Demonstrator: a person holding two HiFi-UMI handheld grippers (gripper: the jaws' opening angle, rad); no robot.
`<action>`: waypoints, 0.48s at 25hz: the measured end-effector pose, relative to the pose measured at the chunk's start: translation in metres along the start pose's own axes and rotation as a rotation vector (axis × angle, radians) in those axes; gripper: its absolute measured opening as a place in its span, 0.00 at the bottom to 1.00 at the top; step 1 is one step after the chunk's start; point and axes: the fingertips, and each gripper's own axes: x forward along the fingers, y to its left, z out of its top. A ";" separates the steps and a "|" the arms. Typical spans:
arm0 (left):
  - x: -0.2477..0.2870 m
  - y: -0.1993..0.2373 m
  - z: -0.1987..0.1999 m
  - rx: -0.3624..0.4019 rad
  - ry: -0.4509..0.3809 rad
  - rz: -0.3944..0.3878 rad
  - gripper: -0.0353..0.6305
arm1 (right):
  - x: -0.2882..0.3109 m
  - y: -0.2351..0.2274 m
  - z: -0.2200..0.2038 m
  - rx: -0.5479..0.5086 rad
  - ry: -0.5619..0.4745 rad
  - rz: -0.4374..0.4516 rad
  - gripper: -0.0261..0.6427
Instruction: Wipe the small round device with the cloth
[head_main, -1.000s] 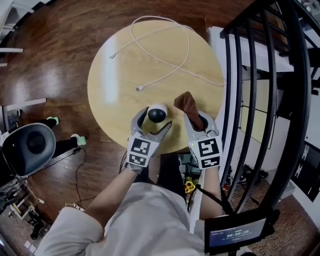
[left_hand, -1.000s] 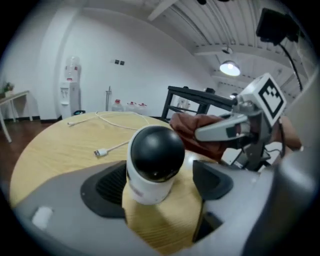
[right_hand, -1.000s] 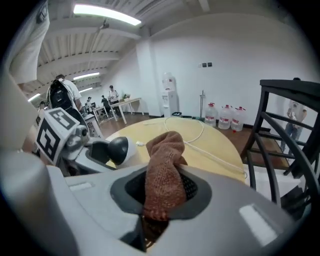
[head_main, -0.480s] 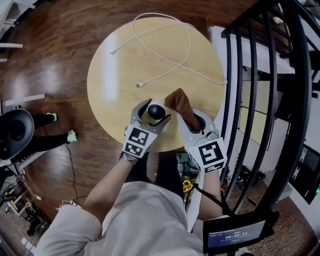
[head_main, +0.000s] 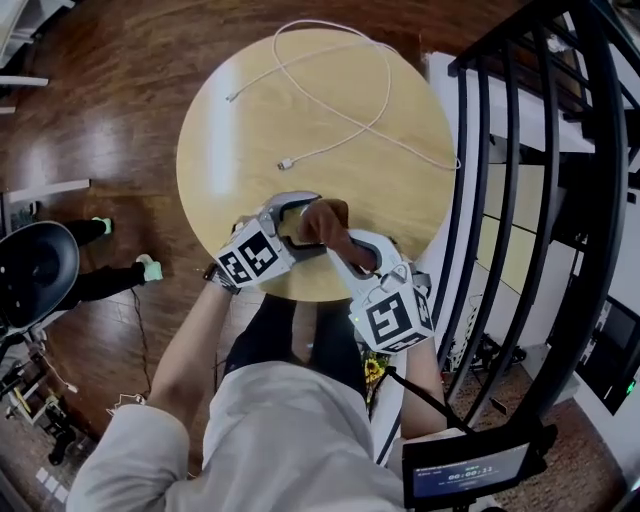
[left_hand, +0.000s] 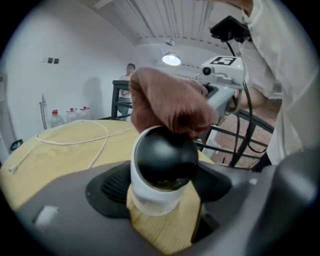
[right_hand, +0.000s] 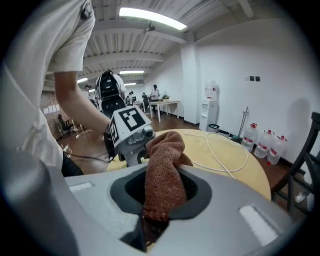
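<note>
Two tools meet over the tabletop's (head_main: 300, 100) near edge. The left tool (head_main: 305, 220), rolled since a second ago, grips the small round device (left_hand: 165, 160), its jaws having just been closing on it. The right tool (right_hand: 160, 200), clamped on the cloth (left_hand: 167, 102), is nearer now — cloth draped on the device's dark dome.

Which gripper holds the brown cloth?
The right gripper, its jaws pinching the cloth. The left gripper, whose jaws have just been closing, grips the round device.

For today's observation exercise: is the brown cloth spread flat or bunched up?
Bunched: the cloth stands crumpled from the right gripper, its end resting on the round device.
</note>
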 end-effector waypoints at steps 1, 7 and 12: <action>0.000 0.000 0.000 0.002 0.002 -0.005 0.61 | 0.003 0.001 -0.005 -0.026 0.026 -0.013 0.14; -0.002 0.002 0.001 -0.002 0.023 -0.005 0.61 | 0.004 -0.010 -0.012 0.063 -0.001 -0.063 0.14; -0.002 0.001 0.002 0.004 0.022 -0.009 0.61 | 0.011 -0.022 -0.047 0.149 0.071 -0.094 0.14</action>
